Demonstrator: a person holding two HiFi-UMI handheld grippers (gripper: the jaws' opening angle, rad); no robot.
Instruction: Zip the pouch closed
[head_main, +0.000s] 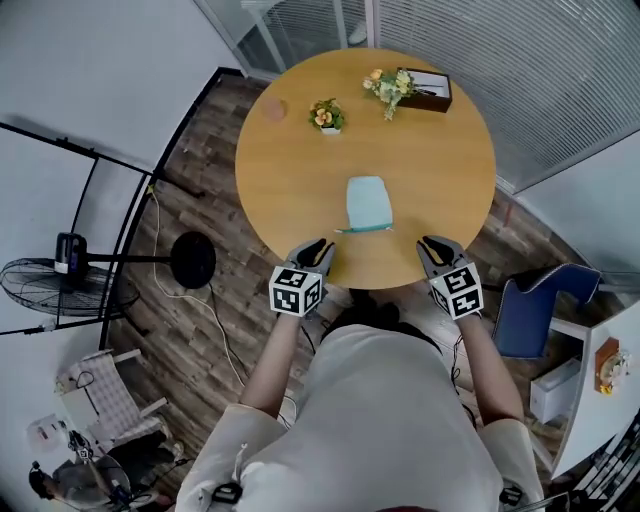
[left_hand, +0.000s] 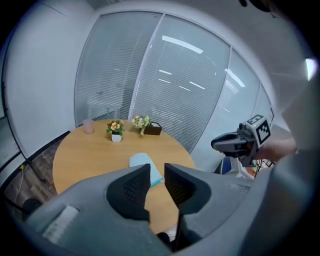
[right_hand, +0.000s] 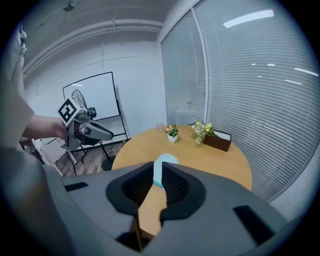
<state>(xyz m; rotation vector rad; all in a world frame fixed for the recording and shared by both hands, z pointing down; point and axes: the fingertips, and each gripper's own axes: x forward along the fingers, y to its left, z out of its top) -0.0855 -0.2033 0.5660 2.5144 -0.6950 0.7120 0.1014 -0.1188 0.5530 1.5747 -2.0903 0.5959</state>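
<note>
1. Glass walls with shut blinds curve round the far and right sides of the room, and a round wooden table (head_main: 290, 190) stands on a dark plank floor.
2. On it the pale blue pouch (head_main: 368, 203) lies flat close to the near edge, between the two grippers and touching neither.
3. Left gripper (head_main: 311, 252) and right gripper (head_main: 436, 248) hover at the near rim, each with its jaws a narrow slit apart and nothing between them.
4. This looks like the approach. One gripper should pin the pouch's end so it cannot slide. The other should pinch the zip pull and draw it straight along the darker near edge, which is probably the zip.
5. A potted flower (head_main: 325, 116), a flower box (head_main: 425, 88) and a pink cup (head_main: 274, 108) sit at the far side, well apart from the pouch. A fan (head_main: 60, 285) stands on the floor at the left.
</note>
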